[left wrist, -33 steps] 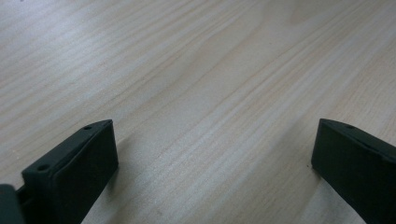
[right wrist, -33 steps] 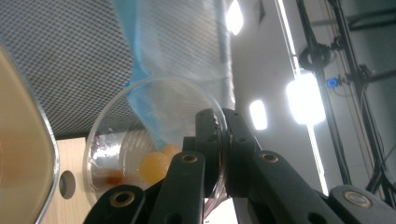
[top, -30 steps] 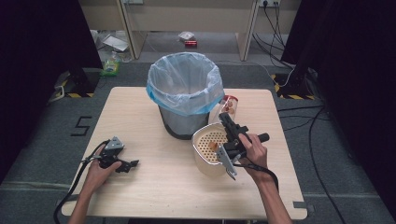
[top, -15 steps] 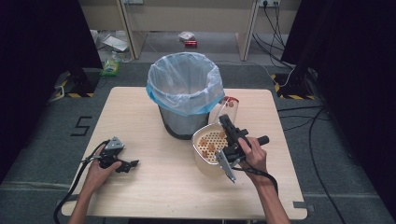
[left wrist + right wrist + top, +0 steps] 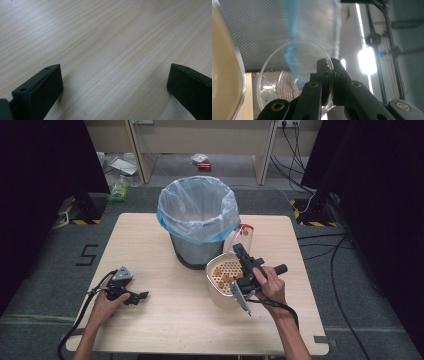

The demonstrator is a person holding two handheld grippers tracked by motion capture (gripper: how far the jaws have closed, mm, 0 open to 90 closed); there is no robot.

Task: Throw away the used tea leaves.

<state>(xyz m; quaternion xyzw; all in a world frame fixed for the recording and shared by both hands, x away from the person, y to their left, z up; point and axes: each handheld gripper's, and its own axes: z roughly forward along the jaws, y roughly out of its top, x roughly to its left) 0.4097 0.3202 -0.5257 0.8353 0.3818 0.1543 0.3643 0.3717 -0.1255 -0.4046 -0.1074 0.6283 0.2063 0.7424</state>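
Emptying not yet done: right gripper (image 5: 243, 254) clamped on rim of clear cup (image 5: 294, 80), raised just beside lined bin (image 5: 198, 220), above beige strainer bowl (image 5: 225, 282); left gripper (image 5: 141, 296) spread wide, idle on table (image 5: 165, 320).

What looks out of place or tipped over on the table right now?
The cream tub lies on its side beside the bin, mouth up toward the camera, brown bits resting on its perforated insert. The right gripper is shut on a clear cup by its rim, tilted. No spill is visible.
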